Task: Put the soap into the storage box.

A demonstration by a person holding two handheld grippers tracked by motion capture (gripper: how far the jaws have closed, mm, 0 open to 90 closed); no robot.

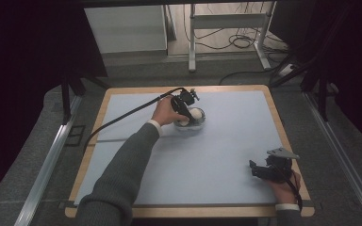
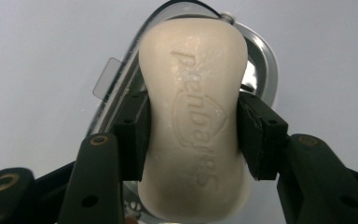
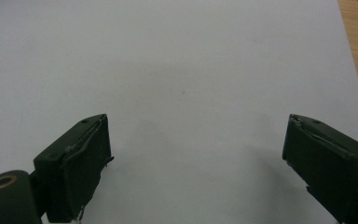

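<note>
Nearest the person, the right gripper (image 1: 264,170) is resting with its jaws standing wide apart over bare blue mat (image 3: 182,70), well away from the soap dish (image 1: 191,123). Farther off, the left gripper (image 2: 192,135) is clamping a white soap bar (image 2: 193,116) across its narrow waist, directly above that dish, the bar's long axis running straight out between the jaws.

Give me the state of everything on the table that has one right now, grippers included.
Soap bar: clamped at its narrow waist, over the dish, embossed face toward the camera.
Soap dish: clear, on the mat under the soap.
Left gripper: shut on the soap bar, pads pressing both sides.
Right gripper: open, jaws wide apart, nothing between them, over bare mat.
</note>
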